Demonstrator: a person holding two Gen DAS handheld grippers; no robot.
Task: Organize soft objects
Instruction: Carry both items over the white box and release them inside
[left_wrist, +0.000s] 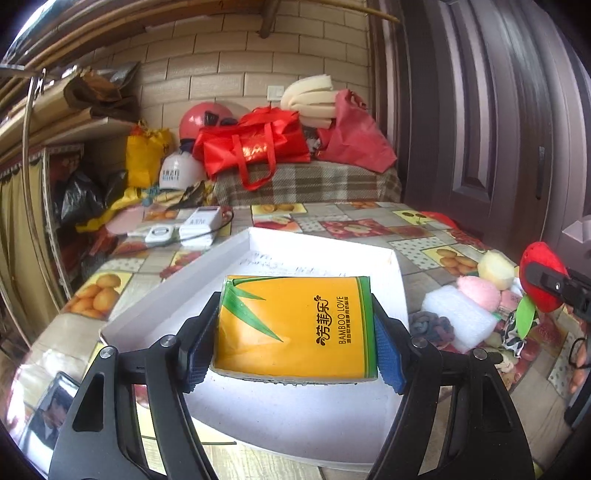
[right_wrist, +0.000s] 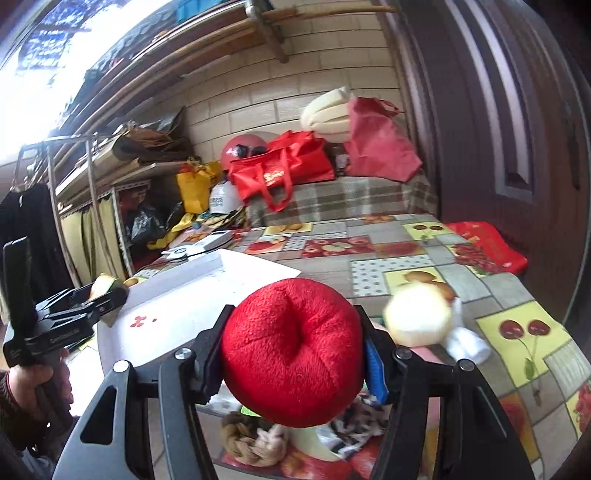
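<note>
- Cluttered room: brick wall, dark door at right, plaid-covered bench behind with red bag (left_wrist: 255, 142), helmets and foam rolls on it.
- Table (left_wrist: 354, 225) under a fruit-print cloth; white devices at its far left.
- White tray (left_wrist: 166, 295) on the table, shallow walls, handwriting on its floor; red specks on its floor in the right view.
- Tissue pack (left_wrist: 295, 326), orange with green leaves, "BAMBOO LOVE", sits over the tray, near its front half.
- Left gripper (left_wrist: 295, 332) clamped on the tissue pack, blue pads pressing both short sides; pack fills the gap between the fingers.
- Cannot tell whether the pack touches the tray floor or hangs just above.
- Right gripper (right_wrist: 293, 354) closed around red plush apple (right_wrist: 293, 350), dimple facing the camera, held above the pile, just right of the tray.
- Pile (left_wrist: 465, 314) right of the tray: white foam block, pink puff, yellow-white ball, grey knit piece, patterned cloth.
- Ball (right_wrist: 419, 317) just beside the right gripper's right finger, blurred.
- Person's hand (right_wrist: 33, 384) grips the left tool handle, seen from the right view.
</note>
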